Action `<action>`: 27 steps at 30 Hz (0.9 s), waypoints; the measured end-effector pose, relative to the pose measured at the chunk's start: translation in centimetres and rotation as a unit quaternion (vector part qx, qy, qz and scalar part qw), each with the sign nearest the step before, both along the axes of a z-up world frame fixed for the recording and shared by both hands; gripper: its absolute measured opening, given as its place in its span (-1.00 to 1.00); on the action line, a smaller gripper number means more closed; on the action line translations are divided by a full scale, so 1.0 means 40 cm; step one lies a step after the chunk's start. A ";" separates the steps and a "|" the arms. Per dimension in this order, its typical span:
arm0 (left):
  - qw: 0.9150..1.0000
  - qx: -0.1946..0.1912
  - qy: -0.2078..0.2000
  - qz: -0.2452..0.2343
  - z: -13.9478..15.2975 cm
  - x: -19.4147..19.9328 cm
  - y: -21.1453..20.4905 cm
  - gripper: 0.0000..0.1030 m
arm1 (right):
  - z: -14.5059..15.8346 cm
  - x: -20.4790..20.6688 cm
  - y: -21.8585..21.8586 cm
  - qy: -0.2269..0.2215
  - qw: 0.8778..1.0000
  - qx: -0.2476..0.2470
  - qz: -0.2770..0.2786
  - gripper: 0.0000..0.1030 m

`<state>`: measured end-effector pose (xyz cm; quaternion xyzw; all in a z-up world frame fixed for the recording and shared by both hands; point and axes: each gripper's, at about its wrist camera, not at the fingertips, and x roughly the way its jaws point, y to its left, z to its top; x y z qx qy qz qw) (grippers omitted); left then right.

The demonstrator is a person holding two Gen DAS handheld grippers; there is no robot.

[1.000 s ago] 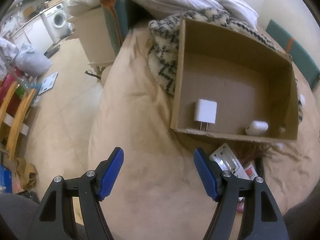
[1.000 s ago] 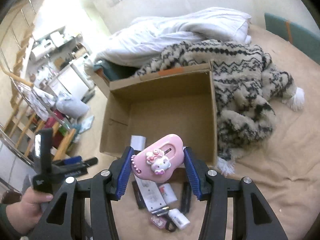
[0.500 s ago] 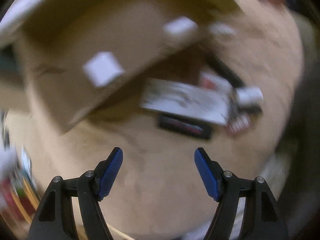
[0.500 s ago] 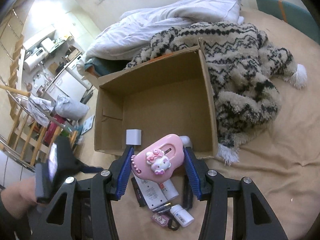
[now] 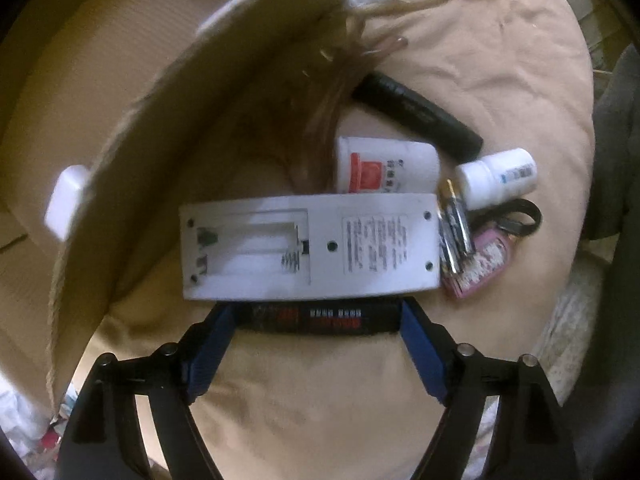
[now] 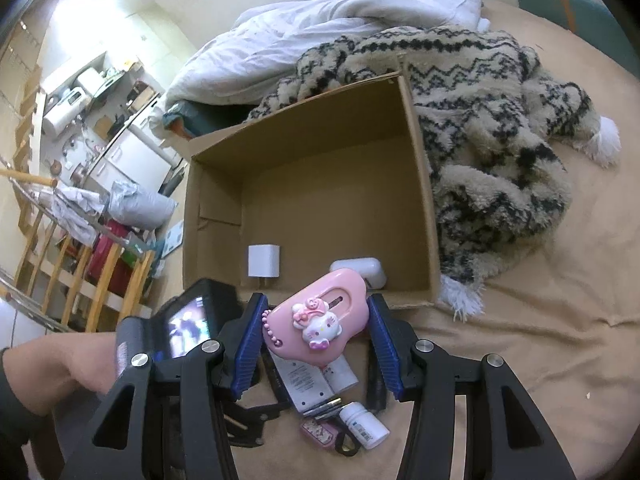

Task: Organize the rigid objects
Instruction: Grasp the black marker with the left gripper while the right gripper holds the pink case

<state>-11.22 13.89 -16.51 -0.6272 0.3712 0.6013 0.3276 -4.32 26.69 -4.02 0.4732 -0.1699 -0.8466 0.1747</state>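
My left gripper [image 5: 315,314] points straight down at a pile on the tan bed cover. Its jaws are opening, and a black bar with red and white print [image 5: 316,319] lies between the blue fingertips. Just beyond it lies a white remote [image 5: 308,248], back up, battery bay empty. Around the remote are batteries [image 5: 454,224], two white bottles [image 5: 384,164] [image 5: 500,178], a black tube [image 5: 416,110] and a pink case [image 5: 480,264]. My right gripper [image 6: 317,312] is shut on a pink Hello Kitty item [image 6: 320,320], held above the pile at the cardboard box's [image 6: 312,148] near wall.
Inside the box lie a white charger plug [image 6: 263,260] and a white earbud case [image 6: 360,270]. A patterned fleece blanket [image 6: 500,140] and white duvet [image 6: 340,28] press against its right and far sides. A hand [image 6: 56,368] holds the left tool. Floor clutter lies off the bed's left edge.
The left gripper swung from overlooking the box to pointing down over the pile, dropped close to it, and its jaws widened. The right gripper sank slightly, still holding the pink item.
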 end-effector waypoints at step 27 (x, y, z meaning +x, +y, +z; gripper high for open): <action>1.000 -0.012 0.008 -0.008 0.038 -0.056 -0.027 0.53 | -0.020 -0.005 -0.001 -0.018 1.000 0.021 -0.005 0.04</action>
